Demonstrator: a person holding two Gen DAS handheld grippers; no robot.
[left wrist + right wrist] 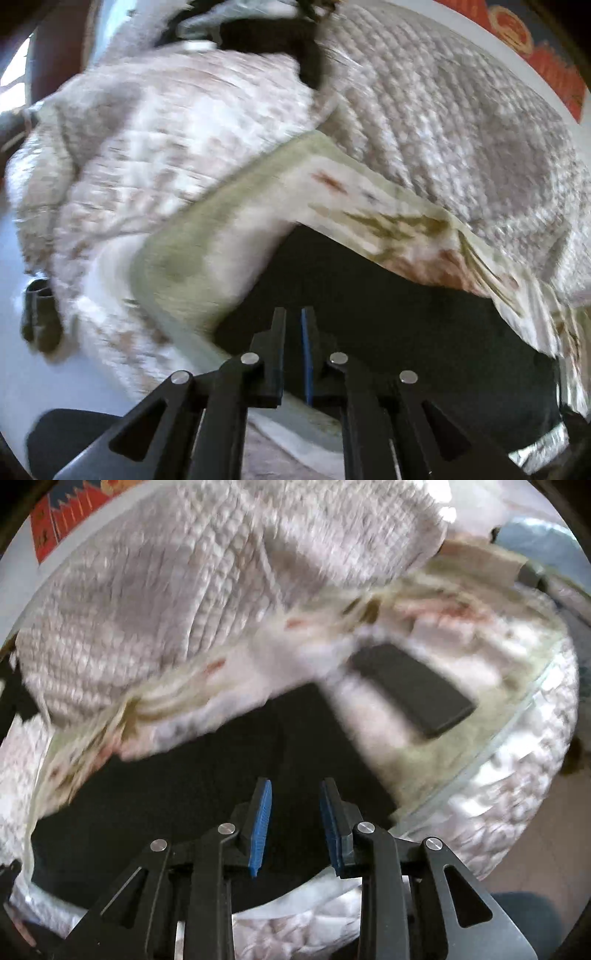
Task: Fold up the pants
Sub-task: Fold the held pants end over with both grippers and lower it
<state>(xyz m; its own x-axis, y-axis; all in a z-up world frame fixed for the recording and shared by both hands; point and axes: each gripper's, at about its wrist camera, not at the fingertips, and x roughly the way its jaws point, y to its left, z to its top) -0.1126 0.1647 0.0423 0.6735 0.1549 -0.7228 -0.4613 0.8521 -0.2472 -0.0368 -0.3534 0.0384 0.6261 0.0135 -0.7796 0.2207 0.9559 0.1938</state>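
The black pants (388, 306) lie spread flat on a pale floral sheet (221, 236) on the bed; they also fill the lower middle of the right wrist view (207, 771). My left gripper (293, 317) hovers over the pants' left edge with its jaws almost together and nothing visibly between them. My right gripper (295, 786) is open above the pants' right part, its blue pads (263, 819) apart and empty. Both views are motion-blurred.
A rumpled quilted white blanket (443, 122) lies behind the pants, also seen in the right wrist view (166, 583). A flat black rectangular object (413, 688) rests on the sheet right of the pants. A dark garment (280, 40) lies at the far end. The bed edge (491, 753) runs at right.
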